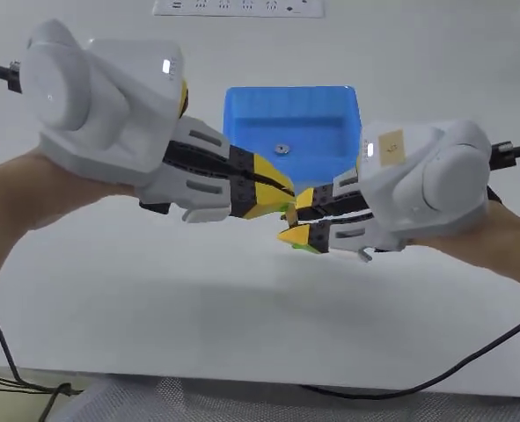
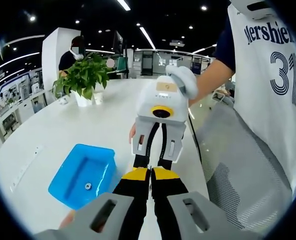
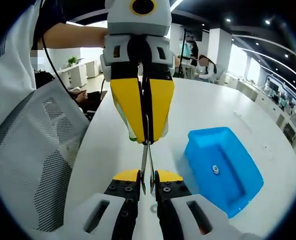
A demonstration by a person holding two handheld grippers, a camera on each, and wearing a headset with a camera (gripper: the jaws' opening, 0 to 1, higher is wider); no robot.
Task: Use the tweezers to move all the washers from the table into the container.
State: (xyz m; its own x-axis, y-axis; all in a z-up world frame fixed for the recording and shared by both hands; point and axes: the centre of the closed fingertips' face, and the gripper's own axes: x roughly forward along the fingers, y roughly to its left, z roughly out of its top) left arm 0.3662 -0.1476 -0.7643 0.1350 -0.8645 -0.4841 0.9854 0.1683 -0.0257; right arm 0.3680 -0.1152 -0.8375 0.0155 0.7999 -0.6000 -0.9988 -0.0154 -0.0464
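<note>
Right gripper view: left gripper (image 3: 146,141) jaws pinched tight on top of tweezers (image 3: 146,160); right gripper (image 3: 148,176) jaws narrowed onto the prongs; washer (image 3: 215,169) inside blue container (image 3: 243,192). Left gripper view: potted plant (image 2: 85,75) on bench (image 2: 62,130).

- The white table (image 1: 154,290) fills most of the head view.
- A blue container (image 1: 290,119) sits on it, upper middle of the frame.
- A white power strip (image 1: 238,7) lies at the very top edge.
- A black cable (image 1: 435,376) crosses the table's front edge, lower right.
- In the left gripper view, a green plant (image 2: 82,75) in a white pot stands at the upper left.
- In the right gripper view, a small grey spot (image 3: 153,207) at bottom middle may be a washer.
</note>
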